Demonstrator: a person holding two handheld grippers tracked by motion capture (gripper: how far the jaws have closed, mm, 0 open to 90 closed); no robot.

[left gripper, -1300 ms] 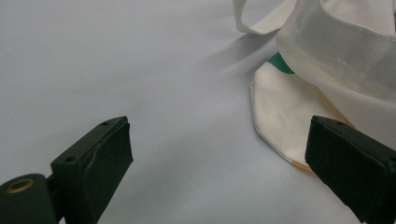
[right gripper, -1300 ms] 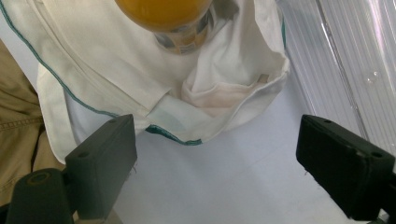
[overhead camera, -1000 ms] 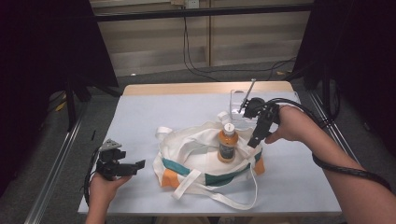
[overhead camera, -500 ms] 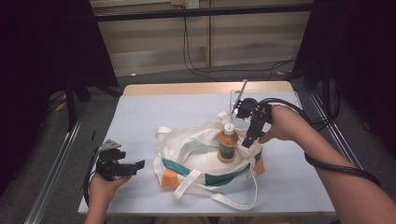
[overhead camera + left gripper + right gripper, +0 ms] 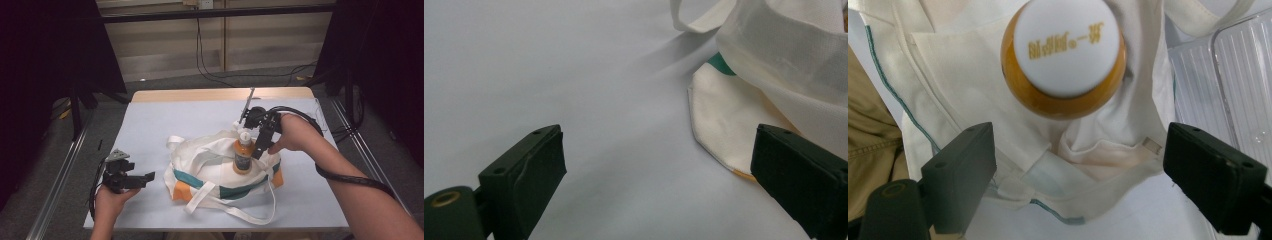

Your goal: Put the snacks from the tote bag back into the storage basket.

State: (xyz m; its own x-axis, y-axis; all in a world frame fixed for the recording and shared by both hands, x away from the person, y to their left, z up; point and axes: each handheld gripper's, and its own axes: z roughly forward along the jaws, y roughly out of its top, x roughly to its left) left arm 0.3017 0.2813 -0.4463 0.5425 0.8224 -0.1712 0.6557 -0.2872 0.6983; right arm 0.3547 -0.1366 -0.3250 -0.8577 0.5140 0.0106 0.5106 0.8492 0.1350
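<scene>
The orange bottle (image 5: 243, 155) with a white cap stands upright on the white cloth bag (image 5: 210, 167), which lies flat at the middle of the table (image 5: 165, 120). The right claw (image 5: 257, 150) hangs just right of the bottle, pointing down, jaws released and apart from it; seen from the right gripper view, the bottle (image 5: 1063, 60) sits beyond the jaw tips, not between them. The left claw (image 5: 149, 176) rests at the near left, jaws released on nothing, near the bag's corner (image 5: 724, 125). A clear plastic tray (image 5: 1223, 85) lies beside the bag.
</scene>
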